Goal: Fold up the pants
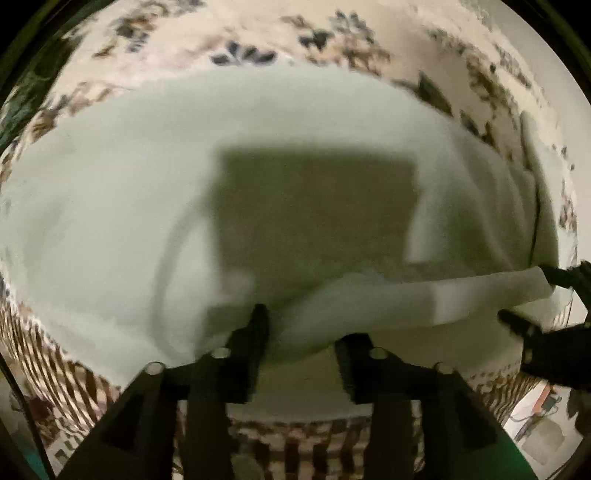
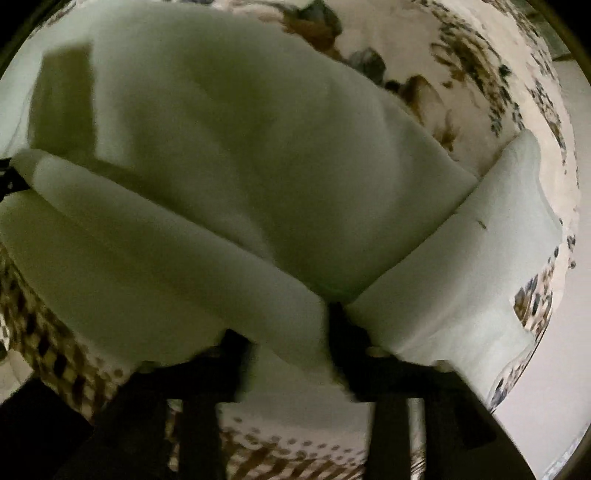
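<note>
Pale mint-white pants [image 1: 129, 192] lie spread over a floral cover, folded into layers [image 2: 229, 140]. A folded band of the fabric [image 1: 424, 295] runs along the near edge. My left gripper [image 1: 304, 328] points down at that edge, jaws partly apart, with the fabric lying across the gap and not pinched. My right gripper [image 2: 288, 332] stands wide over the same fold, cloth draped between its fingers without being pressed. It also shows in the left wrist view as the right gripper [image 1: 522, 291], jaws apart around the fabric's end. Both views are blurred.
The floral cover [image 1: 332, 33] stretches beyond the pants, and its brown striped border [image 1: 55, 354] runs along the near edge. A pale floor [image 2: 554, 369] shows past the cover's right side. The gripper casts a square shadow [image 1: 314, 206] on the pants.
</note>
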The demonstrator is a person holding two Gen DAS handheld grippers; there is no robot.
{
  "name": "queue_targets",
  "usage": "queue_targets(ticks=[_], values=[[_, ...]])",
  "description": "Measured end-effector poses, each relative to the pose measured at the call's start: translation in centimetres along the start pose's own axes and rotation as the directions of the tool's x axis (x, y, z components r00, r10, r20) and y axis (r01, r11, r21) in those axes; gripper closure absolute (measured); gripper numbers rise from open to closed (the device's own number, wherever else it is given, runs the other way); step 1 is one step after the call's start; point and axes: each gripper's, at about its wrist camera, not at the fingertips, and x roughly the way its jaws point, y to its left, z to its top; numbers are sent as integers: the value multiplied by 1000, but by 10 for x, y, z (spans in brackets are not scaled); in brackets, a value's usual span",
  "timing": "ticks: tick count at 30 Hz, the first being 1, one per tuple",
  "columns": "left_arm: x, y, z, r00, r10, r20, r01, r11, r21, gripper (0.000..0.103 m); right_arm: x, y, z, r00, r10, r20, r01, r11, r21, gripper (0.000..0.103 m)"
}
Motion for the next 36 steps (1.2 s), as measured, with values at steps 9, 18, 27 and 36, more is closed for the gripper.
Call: queue_targets(ticks=[9, 18, 27, 36], values=[[-35, 34, -8, 989, 89, 115, -78, 993, -92, 14, -58, 11, -20, 997, 15, 71, -29, 981, 189, 8], [-53, 128, -18, 967, 211, 144, -148, 922, -358, 14, -62, -94, -3, 990, 14, 142, -96, 802, 590, 8], [1, 180, -23, 959, 282, 29, -227, 824, -519, 14, -7, -230, 82, 990, -96, 100, -12, 660, 751, 8], [5, 178, -21, 951, 310, 20, -254, 814, -523, 14, 40, -241, 121, 996, -84, 18, 47, 709, 703, 86]])
